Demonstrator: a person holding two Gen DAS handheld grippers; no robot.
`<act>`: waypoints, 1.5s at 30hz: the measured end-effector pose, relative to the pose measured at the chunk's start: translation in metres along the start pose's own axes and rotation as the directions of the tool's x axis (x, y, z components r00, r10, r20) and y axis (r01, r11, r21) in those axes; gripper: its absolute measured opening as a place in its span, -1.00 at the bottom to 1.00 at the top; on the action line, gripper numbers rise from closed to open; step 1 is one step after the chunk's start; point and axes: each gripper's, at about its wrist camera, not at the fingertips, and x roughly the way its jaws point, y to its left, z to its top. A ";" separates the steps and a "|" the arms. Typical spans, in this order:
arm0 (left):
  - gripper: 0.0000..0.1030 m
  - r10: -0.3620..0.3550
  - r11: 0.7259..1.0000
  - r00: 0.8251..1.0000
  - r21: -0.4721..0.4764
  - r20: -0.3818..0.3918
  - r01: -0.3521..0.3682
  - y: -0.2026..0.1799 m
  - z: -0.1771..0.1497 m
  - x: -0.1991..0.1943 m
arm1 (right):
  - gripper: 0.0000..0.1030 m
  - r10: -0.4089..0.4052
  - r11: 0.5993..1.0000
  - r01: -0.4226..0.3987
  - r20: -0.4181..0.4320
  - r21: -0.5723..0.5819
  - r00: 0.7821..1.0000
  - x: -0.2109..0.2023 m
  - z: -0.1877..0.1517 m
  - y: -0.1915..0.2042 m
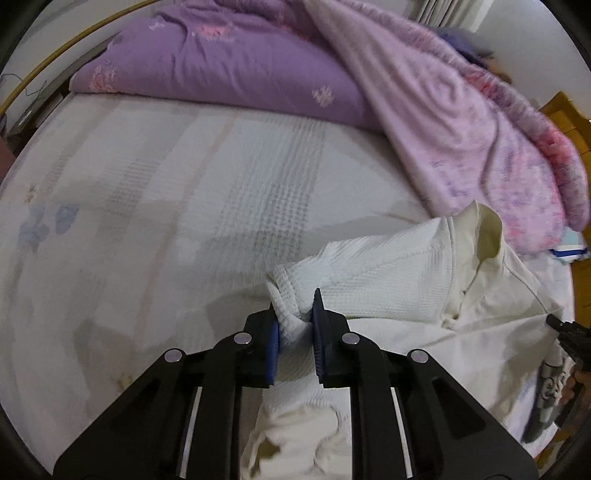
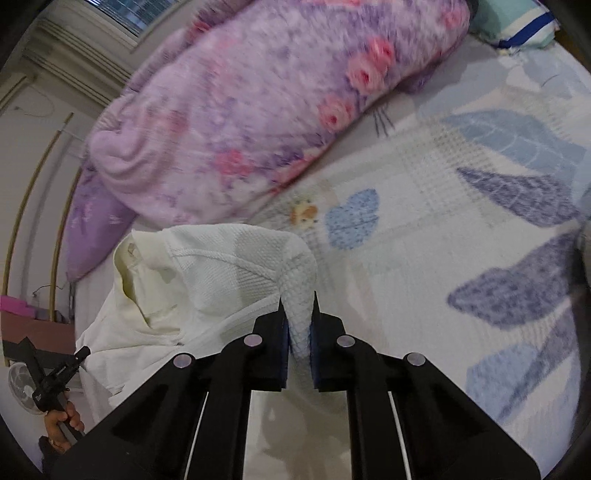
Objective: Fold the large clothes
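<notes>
A white waffle-knit collared shirt (image 1: 388, 280) lies partly lifted over the bed, its cream collar (image 1: 487, 236) standing up. My left gripper (image 1: 294, 308) is shut on a bunched fold of the shirt near one shoulder. In the right wrist view the same shirt (image 2: 229, 266) hangs between the grippers, and my right gripper (image 2: 297, 306) is shut on a fold at the other shoulder. The left gripper (image 2: 55, 373) shows at the lower left of the right wrist view. The right gripper (image 1: 569, 336) shows at the right edge of the left wrist view.
The bed has a white patterned sheet (image 1: 147, 221) with blue leaf prints (image 2: 517, 192). A purple quilt (image 1: 229, 70) and a pink floral blanket (image 2: 258, 110) are heaped at the far side. A blue-striped pillow (image 2: 517, 26) lies at the far right. A fan (image 2: 20, 384) stands beside the bed.
</notes>
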 end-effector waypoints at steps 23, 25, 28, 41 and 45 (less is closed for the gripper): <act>-0.72 -0.017 0.993 0.993 -0.117 -0.113 0.004 0.090 -0.297 -0.141 | -0.82 -0.073 0.988 0.075 -0.024 0.132 0.997 -0.155 -0.314 -0.070; -0.70 0.022 0.991 0.985 -0.124 -0.171 -0.044 0.095 -0.341 -0.124 | -0.76 -0.126 0.980 0.140 -0.106 0.138 0.986 -0.134 -0.344 -0.093; -0.57 0.033 0.971 0.973 -0.222 -0.229 -0.085 0.107 -0.380 -0.116 | -0.61 -0.160 0.961 0.192 -0.168 0.199 0.973 -0.126 -0.370 -0.116; 0.59 -0.111 0.837 0.992 -0.544 -0.067 0.057 0.123 -0.387 -0.160 | 0.23 0.090 0.807 -0.067 -0.010 0.587 0.996 -0.167 -0.388 -0.150; 0.58 -0.111 0.852 0.982 -0.524 -0.152 0.015 0.112 -0.375 -0.126 | 0.24 0.173 0.703 -0.106 -0.025 0.704 0.985 -0.135 -0.375 -0.163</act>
